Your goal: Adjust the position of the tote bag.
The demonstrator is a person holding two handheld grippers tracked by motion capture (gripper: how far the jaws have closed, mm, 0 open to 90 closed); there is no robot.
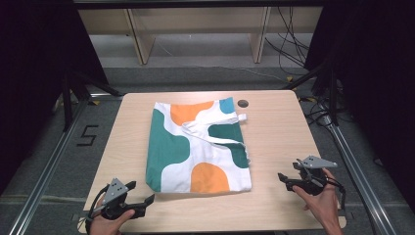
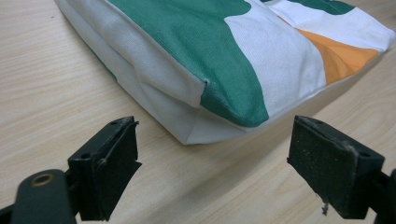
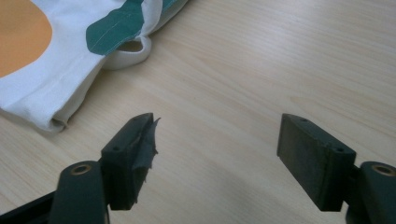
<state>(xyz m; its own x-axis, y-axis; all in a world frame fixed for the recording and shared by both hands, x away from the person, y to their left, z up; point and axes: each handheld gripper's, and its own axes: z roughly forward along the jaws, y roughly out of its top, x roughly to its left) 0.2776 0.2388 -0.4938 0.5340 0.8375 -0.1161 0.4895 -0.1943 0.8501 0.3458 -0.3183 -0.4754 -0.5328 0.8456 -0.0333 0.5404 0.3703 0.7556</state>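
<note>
Lying flat at the middle of the pale wood-grain surface (image 1: 279,142) is a woven cloth tote bag (image 1: 195,147), roughly rectangular, white with rounded green, orange and one small blue patch; its white strap handles (image 1: 215,128) lie folded across its upper half. The left hand-held gripper (image 1: 139,193) sits at the near left edge of the surface, just short of the bag's near left corner, jaws spread wide with nothing between them. The right hand-held gripper (image 1: 288,174) sits near the right edge, apart from the bag's right side, jaws likewise wide and empty. The left gripper view brings out what the high view cannot: the coarse weave, a stitched side seam and the folded gusset at the bag's corner (image 2: 196,135), which rests on the surface between and beyond the two black jaws, not touching them. The right gripper view shows a hemmed edge, a loop of white strap (image 3: 133,51) and frayed padding on one jaw. A small dark round disc (image 1: 242,103) lies on the surface by the bag's far right corner; what it is cannot be made out. The bag's opening is not discernible, and both forearms are cut off by the frame's lower edge.
</note>
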